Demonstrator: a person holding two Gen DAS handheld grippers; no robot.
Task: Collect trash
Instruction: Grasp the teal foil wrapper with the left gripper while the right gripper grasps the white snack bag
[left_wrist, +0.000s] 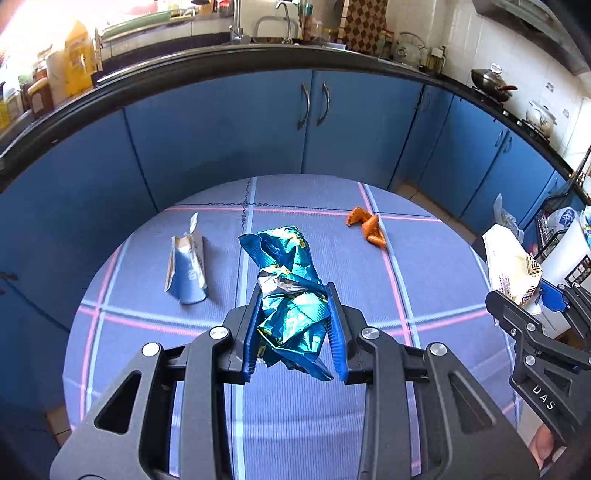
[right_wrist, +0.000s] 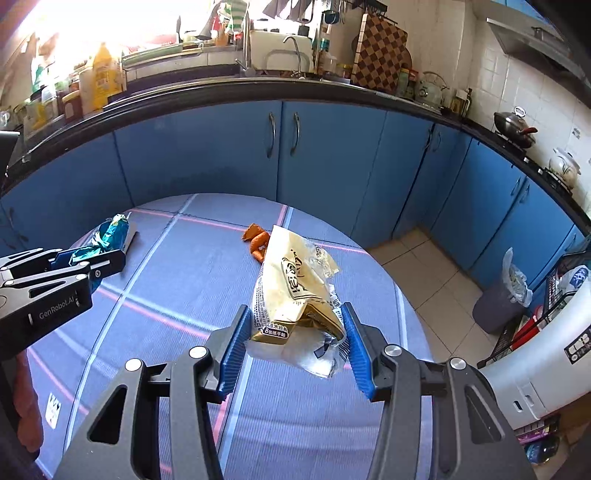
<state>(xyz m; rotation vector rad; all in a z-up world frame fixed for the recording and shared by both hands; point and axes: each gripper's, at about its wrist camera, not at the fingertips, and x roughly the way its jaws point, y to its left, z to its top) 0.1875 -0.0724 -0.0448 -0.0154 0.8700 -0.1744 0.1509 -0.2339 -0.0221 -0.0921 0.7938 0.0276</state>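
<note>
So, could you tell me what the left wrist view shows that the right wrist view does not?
Only the left wrist view shows the torn silver-blue carton lying on the tablecloth.

Only the right wrist view shows the grey trash bin on the floor.

Both show the left gripper shut on the teal foil wrapper, the right gripper shut on the yellow packet, and the orange scrap.

A round table (left_wrist: 424, 266) in blue plaid cloth bears two things — a torn silver wrapper (left_wrist: 186, 271) and an orange wrapper (left_wrist: 365, 225).
</note>
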